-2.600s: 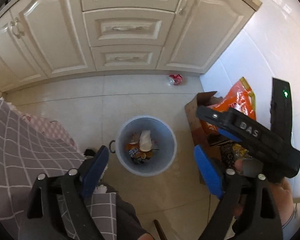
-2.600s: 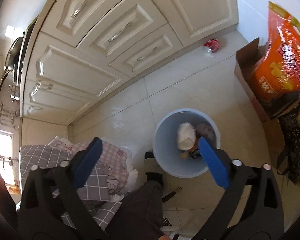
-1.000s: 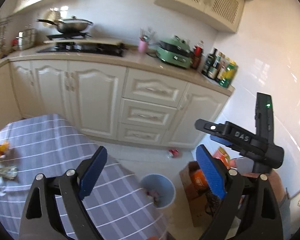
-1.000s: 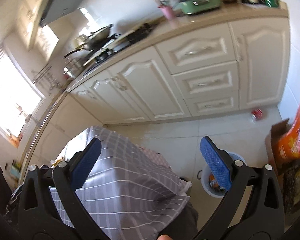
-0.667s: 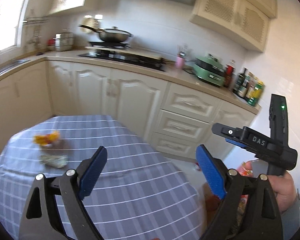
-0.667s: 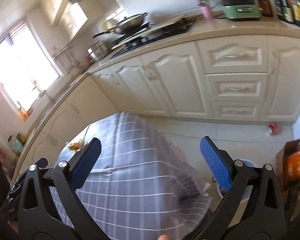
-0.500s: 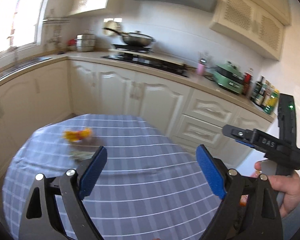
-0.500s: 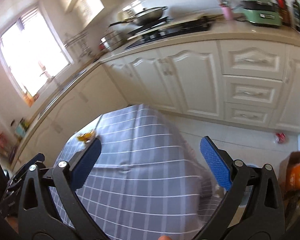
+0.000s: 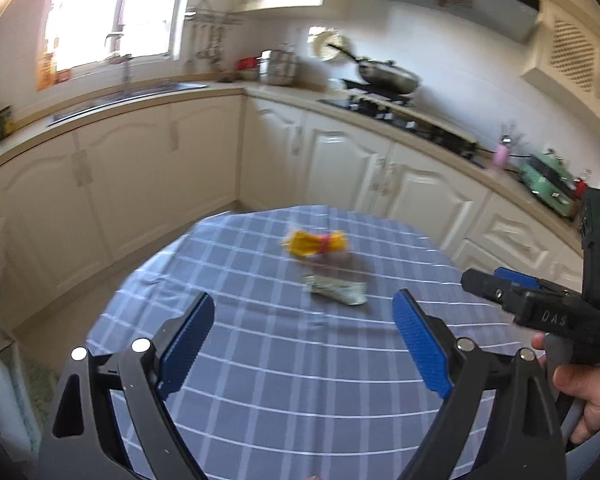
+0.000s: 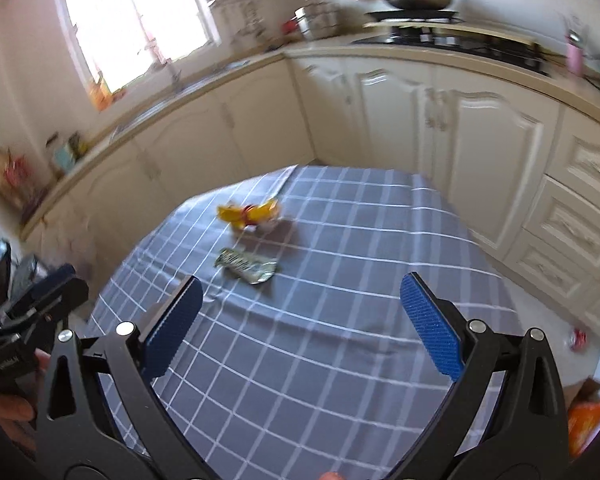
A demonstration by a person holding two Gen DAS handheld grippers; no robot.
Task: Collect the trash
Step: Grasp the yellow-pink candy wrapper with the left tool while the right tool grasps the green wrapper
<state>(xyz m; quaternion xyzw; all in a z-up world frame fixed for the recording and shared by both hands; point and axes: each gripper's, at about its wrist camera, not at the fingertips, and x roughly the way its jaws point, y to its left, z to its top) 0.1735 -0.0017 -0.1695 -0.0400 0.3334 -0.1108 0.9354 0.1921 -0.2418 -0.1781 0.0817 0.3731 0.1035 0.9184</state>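
Note:
Two pieces of trash lie on the grey checked tablecloth (image 9: 300, 368) (image 10: 340, 352): a yellow and red wrapper (image 9: 315, 242) (image 10: 249, 212) and, nearer to me, a crumpled silver-green wrapper (image 9: 336, 289) (image 10: 246, 265). My left gripper (image 9: 302, 326) is open above the near part of the table, nothing between its blue pads (image 9: 188, 342). My right gripper (image 10: 300, 306) is open too, a little short of the wrappers and holding nothing. In the left wrist view the right gripper (image 9: 500, 280) shows at the right edge, held by a hand (image 9: 580, 392).
Cream cabinets (image 9: 340, 168) and a worktop ring the table, with a hob and wok (image 9: 384, 76) at the back and a window (image 9: 112, 12) at the left. On the floor at the right lie a red can (image 10: 579, 338) and an orange bag (image 10: 588, 420).
Both grippers have swung left from the floor bin and cabinets to the table. The two wrappers have come from the left edge to the middle of both views. Jaws stay wide.

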